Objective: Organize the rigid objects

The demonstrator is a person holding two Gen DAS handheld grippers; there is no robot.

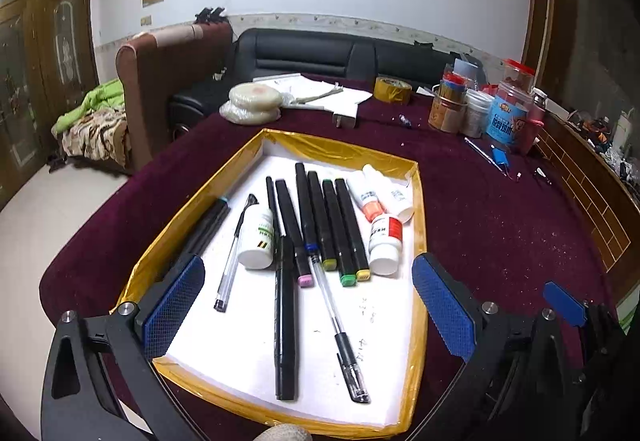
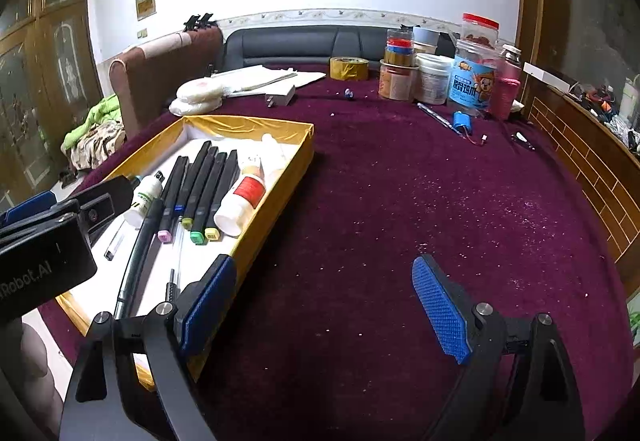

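Both grippers, left (image 1: pixel 308 315) and right (image 2: pixel 324 305), are spread wide and empty. Markers (image 1: pixel 340 225), pens (image 1: pixel 338 325) and small bottles (image 1: pixel 386 237) are contained in the yellow-rimmed tray (image 1: pixel 340 151).

The tray (image 1: pixel 419 201) is yellow outside and white inside. The markers (image 1: pixel 320 221) are black. The table (image 2: pixel 400 201) is dark purple. The gripper pads (image 1: pixel 442 305) are blue.
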